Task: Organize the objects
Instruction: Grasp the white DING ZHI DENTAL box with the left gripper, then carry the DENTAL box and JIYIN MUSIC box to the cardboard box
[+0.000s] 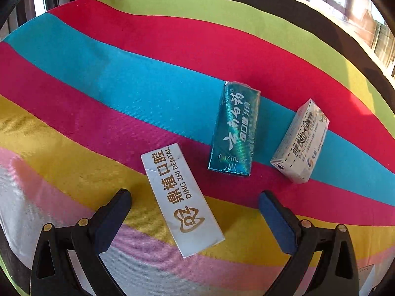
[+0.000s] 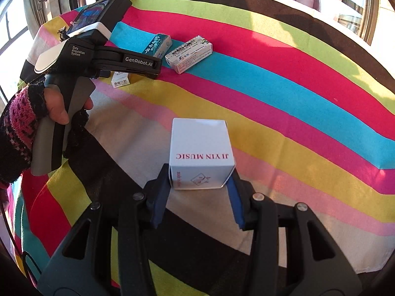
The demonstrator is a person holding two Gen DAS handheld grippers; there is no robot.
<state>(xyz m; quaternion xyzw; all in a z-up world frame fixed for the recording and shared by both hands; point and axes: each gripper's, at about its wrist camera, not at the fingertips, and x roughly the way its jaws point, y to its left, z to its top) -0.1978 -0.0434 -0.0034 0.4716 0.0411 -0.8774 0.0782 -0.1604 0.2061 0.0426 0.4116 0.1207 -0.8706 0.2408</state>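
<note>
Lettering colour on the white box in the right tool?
Red, "JI YIN MUSIC" on the white box; clearest in the right wrist view.

Setting: domestic room, likely a home. Evidence: table (image 2: 308,56) under a bright striped cloth (image 1: 123,79); sunlit windows (image 2: 350,2) beyond its far edge; toothpaste box (image 1: 233,129) and medicine box (image 1: 300,141) as household goods.

Rainbow-striped cloth (image 1: 123,74), teal box (image 1: 233,128), white gold-lettered box (image 1: 182,199)
</note>
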